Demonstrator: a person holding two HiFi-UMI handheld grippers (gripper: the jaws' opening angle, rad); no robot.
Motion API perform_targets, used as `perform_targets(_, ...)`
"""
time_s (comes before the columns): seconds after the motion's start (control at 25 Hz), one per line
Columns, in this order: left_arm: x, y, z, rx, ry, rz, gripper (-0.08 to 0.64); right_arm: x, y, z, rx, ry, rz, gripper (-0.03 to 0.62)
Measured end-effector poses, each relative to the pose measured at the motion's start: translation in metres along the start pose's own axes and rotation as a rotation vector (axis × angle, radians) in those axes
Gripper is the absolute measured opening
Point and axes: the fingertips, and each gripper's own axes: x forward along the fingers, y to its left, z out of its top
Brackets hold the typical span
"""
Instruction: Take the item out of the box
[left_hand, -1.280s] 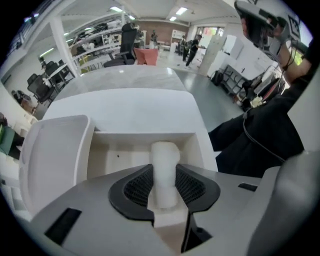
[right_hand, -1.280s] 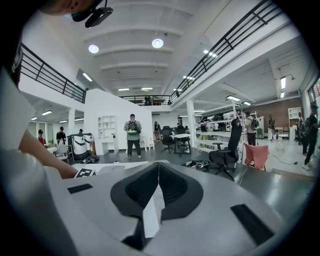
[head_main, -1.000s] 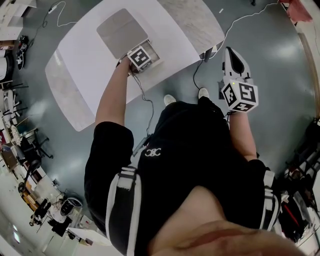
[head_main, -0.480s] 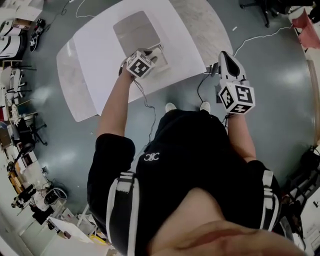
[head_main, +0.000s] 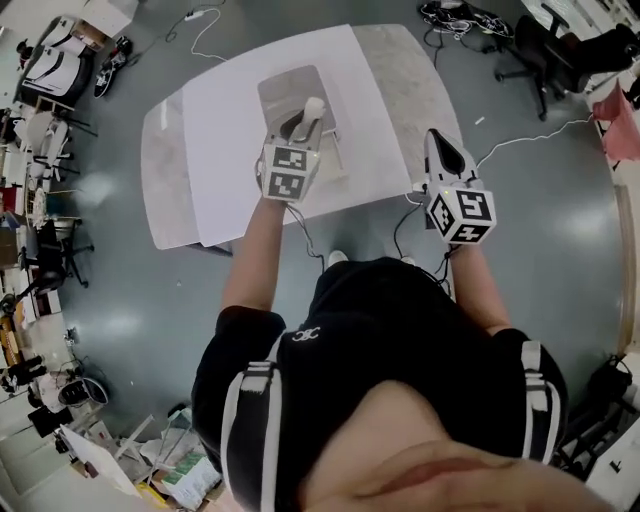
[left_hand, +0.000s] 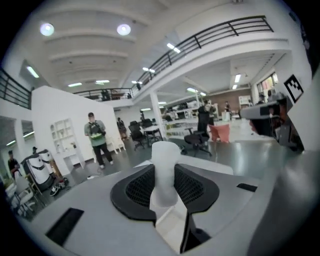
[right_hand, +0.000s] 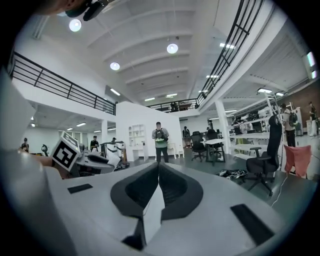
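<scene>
Table (head_main: 228, 125) bears grey box (head_main: 284, 84); left gripper (head_main: 304, 130) jaws are closing on white cylinder (head_main: 314, 107).

A glossy grey-green floor (head_main: 560, 200) fills the head view, with a pale table (head_main: 165, 190) at upper centre, black office chairs (head_main: 545, 60) at upper right and loose cables (head_main: 520, 135) nearby. The gripper views show a white ribbed ceiling (right_hand: 150, 30) with round lamps (right_hand: 172, 48) at the top, a black balcony railing (right_hand: 60, 82) at left, and a white shelf (right_hand: 136, 136) at centre.
</scene>
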Motion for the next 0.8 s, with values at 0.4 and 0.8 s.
perform_targets(0.4, -0.071, -0.024, 0.101, -0.152, -0.279, 0.179, 0.124, 0.005, 0.040, 0.035, 0.000, -0.137, 0.114, 0.012)
perform_targets(0.8, -0.096, -0.045, 0.099, -0.177, -0.285, 0.260, 0.125, -0.005, 0.053, 0.043, -0.016, -0.160, 0.123, 0.012)
